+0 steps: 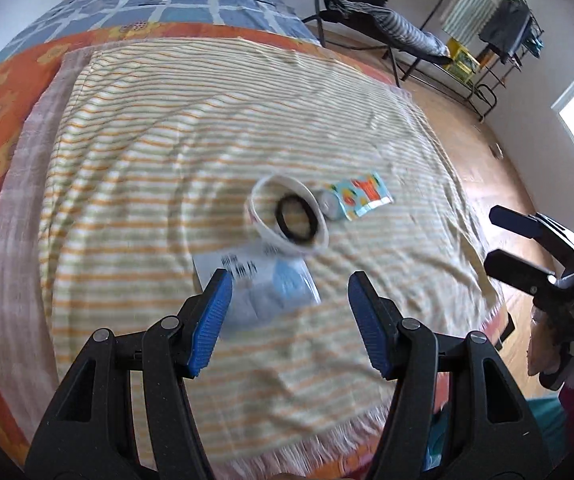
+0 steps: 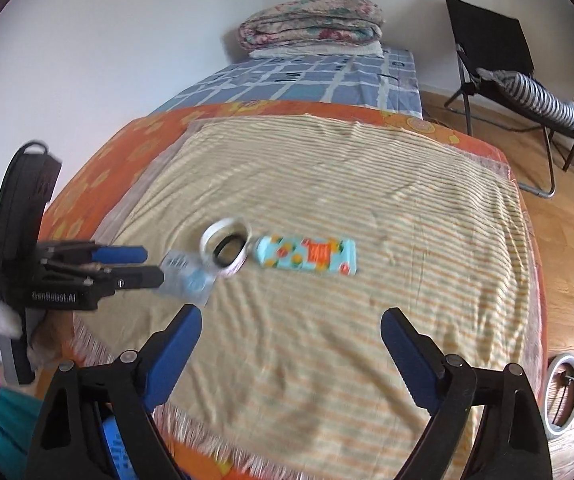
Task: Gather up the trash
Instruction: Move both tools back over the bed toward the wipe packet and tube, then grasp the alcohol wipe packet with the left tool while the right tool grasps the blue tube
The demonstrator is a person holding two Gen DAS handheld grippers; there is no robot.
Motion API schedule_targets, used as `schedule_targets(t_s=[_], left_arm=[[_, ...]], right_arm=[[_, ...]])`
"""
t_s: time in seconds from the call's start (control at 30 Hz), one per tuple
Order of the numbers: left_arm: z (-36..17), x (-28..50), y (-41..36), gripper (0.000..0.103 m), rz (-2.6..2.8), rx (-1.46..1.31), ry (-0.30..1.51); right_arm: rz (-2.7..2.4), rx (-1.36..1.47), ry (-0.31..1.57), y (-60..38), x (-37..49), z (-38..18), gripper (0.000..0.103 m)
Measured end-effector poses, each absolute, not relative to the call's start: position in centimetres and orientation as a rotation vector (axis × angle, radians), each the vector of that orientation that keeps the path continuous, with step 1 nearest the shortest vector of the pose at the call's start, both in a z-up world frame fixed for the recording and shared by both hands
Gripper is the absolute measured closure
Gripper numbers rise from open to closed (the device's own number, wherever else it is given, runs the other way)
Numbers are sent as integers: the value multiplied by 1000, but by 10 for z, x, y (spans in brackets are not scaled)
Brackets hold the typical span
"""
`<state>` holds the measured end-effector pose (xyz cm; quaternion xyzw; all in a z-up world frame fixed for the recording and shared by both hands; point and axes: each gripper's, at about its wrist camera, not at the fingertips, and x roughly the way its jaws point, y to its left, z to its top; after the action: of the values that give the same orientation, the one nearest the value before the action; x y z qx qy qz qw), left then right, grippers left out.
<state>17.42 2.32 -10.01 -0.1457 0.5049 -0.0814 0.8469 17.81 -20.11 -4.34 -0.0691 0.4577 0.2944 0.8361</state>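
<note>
Left tongs (image 1: 289, 300) gape over a crumpled blue-white wrapper (image 1: 263, 292).

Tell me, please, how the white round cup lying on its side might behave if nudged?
The white round cup lies on its side, so it would probably roll. It looks empty apart from a dark ring, hence likely light. The striped cloth may slow it.

Home bedroom. Bed with blue checked sheet (image 2: 327, 76) and folded floral quilt (image 2: 311, 22). Black folding chair (image 2: 495, 48), metal clothes rack (image 1: 503, 40), wooden plank floor (image 2: 567, 216).
</note>
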Motion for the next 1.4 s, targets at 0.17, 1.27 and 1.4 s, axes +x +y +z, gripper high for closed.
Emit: schedule_targets(t_s=[0.17,1.27,1.4], left_arm=[[-112,201,32,41,-162,-324,1069],[-138,175,-55,41,-230,126,1190],[-138,165,-59,41,-218,139,1186]], right_arm=[[642,-68,1015,-190,218,-55,20],[720,-37,1221,-135,287,-128,29],[739,-46,1256,-147,273,-126,29]])
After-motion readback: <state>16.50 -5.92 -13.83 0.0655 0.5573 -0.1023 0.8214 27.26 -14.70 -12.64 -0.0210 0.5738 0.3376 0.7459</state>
